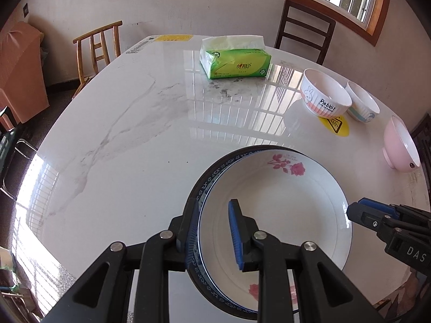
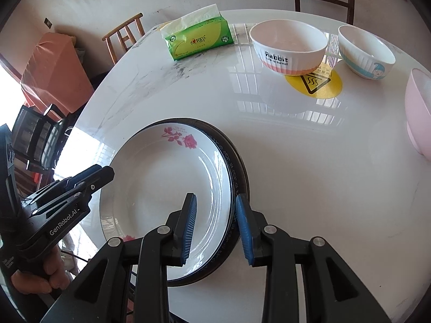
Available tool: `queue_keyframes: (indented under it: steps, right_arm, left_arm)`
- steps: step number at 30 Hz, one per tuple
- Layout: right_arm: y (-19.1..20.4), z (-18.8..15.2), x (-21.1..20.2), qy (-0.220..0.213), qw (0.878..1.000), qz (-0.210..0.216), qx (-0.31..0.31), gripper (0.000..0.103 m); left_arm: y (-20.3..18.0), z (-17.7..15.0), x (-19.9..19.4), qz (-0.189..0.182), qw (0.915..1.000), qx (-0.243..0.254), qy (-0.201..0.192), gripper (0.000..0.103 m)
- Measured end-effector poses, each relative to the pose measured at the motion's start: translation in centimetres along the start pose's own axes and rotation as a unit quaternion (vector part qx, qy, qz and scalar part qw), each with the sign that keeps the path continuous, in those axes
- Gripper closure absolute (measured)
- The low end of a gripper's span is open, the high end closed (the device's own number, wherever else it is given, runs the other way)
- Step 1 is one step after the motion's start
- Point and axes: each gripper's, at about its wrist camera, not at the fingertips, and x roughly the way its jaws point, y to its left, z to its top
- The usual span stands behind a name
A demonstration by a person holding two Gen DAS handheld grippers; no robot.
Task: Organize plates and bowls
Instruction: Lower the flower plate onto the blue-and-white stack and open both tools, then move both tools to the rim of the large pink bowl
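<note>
**A:** Where is everything, biggest first?

**B:** The table [image 1: 121, 148] fills your left view. The plates are in the lower middle: a rose plate [image 1: 282, 202] lies on a blue-edged plate [image 1: 212, 177], a little off centre, so the blue edge shows as a crescent on the left. The three bowls are well apart from them, at the upper right: a rabbit bowl [image 1: 323, 94], a striped bowl [image 1: 362, 105] just beside it and a pink bowl [image 1: 398, 145] tipped on its side near the right edge.

**A:** And my grippers?

**B:** Your left gripper [image 1: 212, 202] is astride the left rim of the stack, one finger outside the blue edge and one over the well of the rose plate. Your right gripper [image 2: 215, 196] does the same on the opposite rim. Both stand only narrowly parted. The rim sits in each gap, but I'd judge that the pads aren't pressing on it.

**A:** What matters for the next move?

**B:** The plates are round, so there's no long axis to line up. The stack lies straight ahead of both grippers, between them. The bowls lie up and to the right, so your right hand is nearer to them. If they're next, I'd reach with that hand. The pink bowl may rock as it lies.
</note>
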Motion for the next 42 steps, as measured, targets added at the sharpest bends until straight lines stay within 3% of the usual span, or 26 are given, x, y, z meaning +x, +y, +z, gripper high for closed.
queue_keyframes:
  steps: [21, 42]
  right_arm:
    - [-6.7, -1.8, -4.8, -0.041, 0.997, -0.002, 0.061, 0.070]
    - [-18.4, -5.2, -10.9, -0.090, 0.982, -0.052, 0.160, 0.070]
  left_arm:
    - [-4.5, 1.1, -1.9, 0.024, 0.9982, 0.051, -0.023, 0.079]
    - [-14.8, 2.9, -2.0, -0.014, 0.9919, 0.124, -0.023, 0.079]
